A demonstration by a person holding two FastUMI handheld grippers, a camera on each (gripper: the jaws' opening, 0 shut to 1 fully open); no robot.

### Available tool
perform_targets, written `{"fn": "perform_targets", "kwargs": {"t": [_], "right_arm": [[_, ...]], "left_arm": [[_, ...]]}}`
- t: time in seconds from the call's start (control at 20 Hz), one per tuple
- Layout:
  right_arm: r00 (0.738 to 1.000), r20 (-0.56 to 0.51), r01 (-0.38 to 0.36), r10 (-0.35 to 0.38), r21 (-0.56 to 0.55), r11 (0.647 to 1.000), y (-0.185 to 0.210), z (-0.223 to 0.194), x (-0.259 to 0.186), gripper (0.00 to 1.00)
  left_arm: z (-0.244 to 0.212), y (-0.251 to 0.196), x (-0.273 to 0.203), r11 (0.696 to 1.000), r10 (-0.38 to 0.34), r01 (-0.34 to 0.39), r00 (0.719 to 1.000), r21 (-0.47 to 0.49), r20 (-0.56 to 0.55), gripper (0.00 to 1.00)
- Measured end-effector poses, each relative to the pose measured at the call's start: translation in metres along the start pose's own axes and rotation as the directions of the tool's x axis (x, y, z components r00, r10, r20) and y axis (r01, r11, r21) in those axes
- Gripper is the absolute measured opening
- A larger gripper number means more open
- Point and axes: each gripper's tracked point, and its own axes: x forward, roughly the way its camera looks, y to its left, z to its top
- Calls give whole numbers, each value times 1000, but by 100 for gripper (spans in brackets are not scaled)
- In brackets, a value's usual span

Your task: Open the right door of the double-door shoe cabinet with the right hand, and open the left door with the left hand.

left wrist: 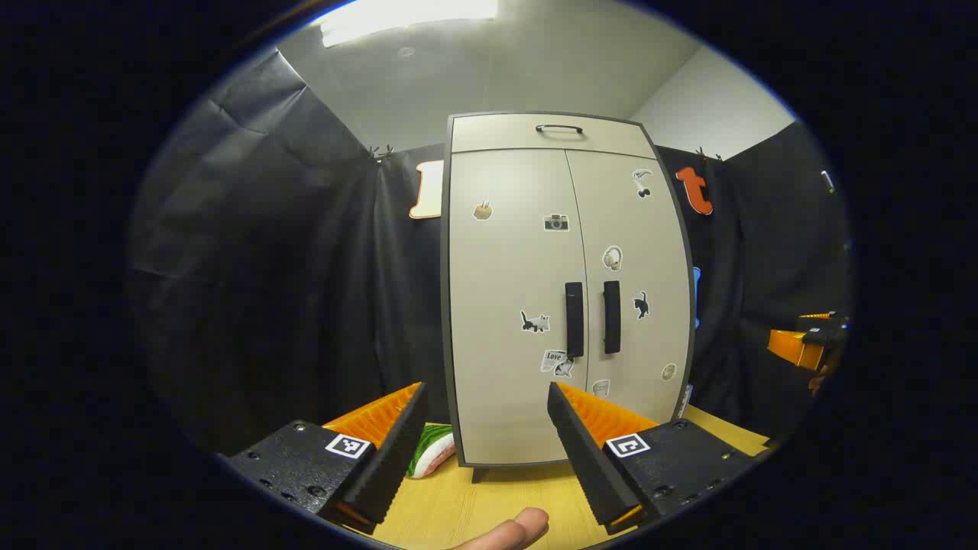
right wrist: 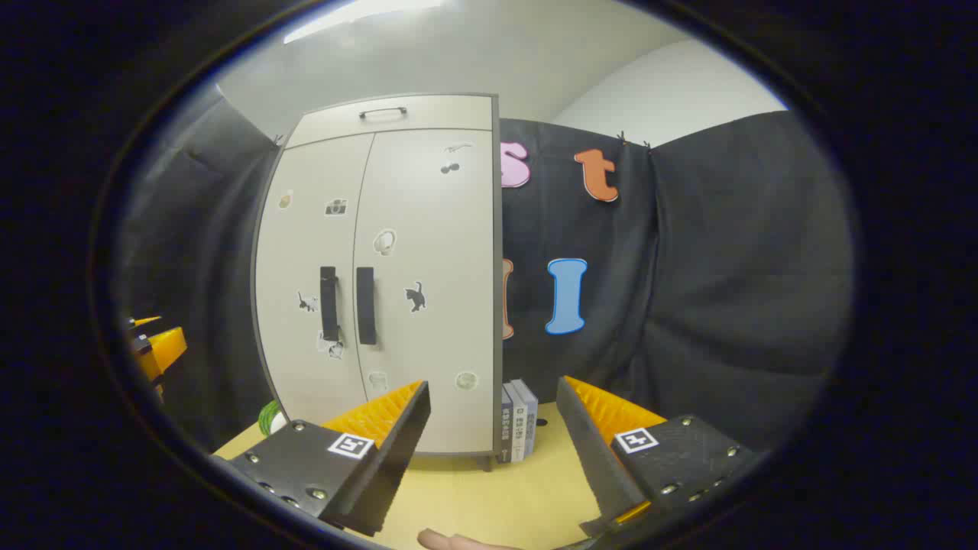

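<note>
Both hand-held grippers (left wrist: 483,451) (right wrist: 493,451) open, facing shut shoe cabinet (left wrist: 561,290) doors.

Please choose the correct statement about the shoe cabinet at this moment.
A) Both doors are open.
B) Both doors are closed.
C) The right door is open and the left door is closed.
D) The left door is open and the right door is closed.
B: on the shoe cabinet both doors sit flush, the two black handles side by side, and both grippers, left and right, are apart from it.
</note>
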Motion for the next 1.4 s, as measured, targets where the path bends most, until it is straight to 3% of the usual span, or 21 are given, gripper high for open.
{"fn": "perform_targets", "kwargs": {"t": [0.1,0.55,0.65,0.75,0.95,1.1,1.4], "right_arm": [[1000,-3,-10,10,-2,1000,2,0,-2,99],[999,23,-35,36,-19,999,17,-8,0,94],[999,18,-41,41,-19,999,22,-11,7,100],[999,15,-35,36,-26,999,25,-15,17,95],[999,7,-41,42,-26,999,46,-14,48,99],[998,9,-67,68,-37,997,68,-8,76,94],[986,-3,-167,167,-31,985,131,5,141,99]], "left_arm": [[-1,3,0,1000,7,-7,1000,-12,-1,96],[-14,0,2,999,-32,32,999,-10,3,96],[-18,0,3,999,-37,37,999,-4,0,96],[-22,0,5,999,-45,45,999,-6,-5,96],[-25,5,10,999,-42,42,999,-5,-7,97],[-28,8,11,999,-42,42,999,3,-8,96],[-41,11,9,998,-62,62,998,-15,-26,96]]}}
